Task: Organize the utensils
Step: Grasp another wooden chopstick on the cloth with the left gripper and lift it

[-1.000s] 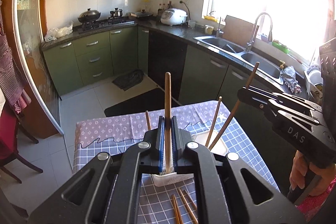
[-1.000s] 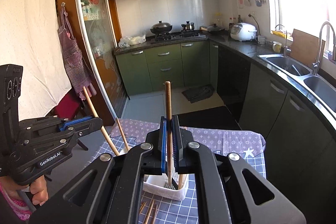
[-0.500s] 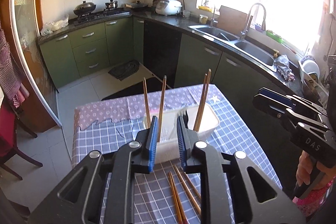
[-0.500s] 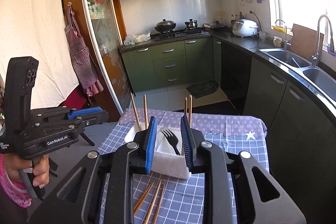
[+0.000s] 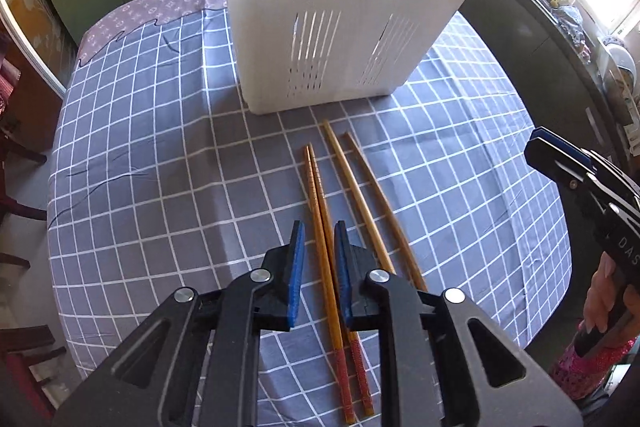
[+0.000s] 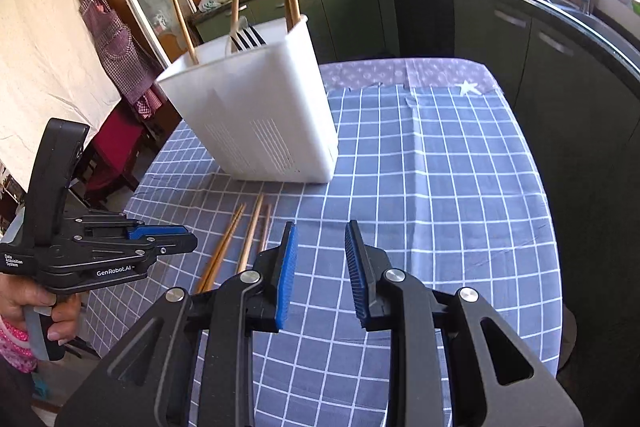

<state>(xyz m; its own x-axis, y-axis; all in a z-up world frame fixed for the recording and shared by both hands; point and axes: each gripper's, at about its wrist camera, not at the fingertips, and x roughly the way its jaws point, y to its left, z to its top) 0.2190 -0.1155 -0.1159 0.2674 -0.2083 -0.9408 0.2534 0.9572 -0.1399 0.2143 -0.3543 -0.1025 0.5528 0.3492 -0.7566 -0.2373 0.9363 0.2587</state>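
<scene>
The left tool [image 5: 319,241] straddles, narrowly parted and closing, two red-tipped wooden chopsticks [image 5: 325,251] to lift them toward the white slotted plastic holder [image 5: 340,27] ahead; the right tool [image 6: 320,251] is empty, parted.

Right gripper [image 6: 320,247]: jaws apart, nothing between, above checked tablecloth [image 6: 440,187].
Utensil holder [image 6: 256,115]: white, upright; chopsticks and fork [image 6: 248,37] inside.
Loose chopsticks [image 6: 240,247]: on cloth, near left gripper [image 6: 180,241].

From the left gripper [image 5: 319,241] we look steeply down, close over the chopsticks [image 5: 325,235] at 12 o'clock. Our right-gripper [image 6: 321,242] view sits shallower; both share the white holder [image 6: 256,115] and checked tablecloth [image 6: 440,163].
</scene>
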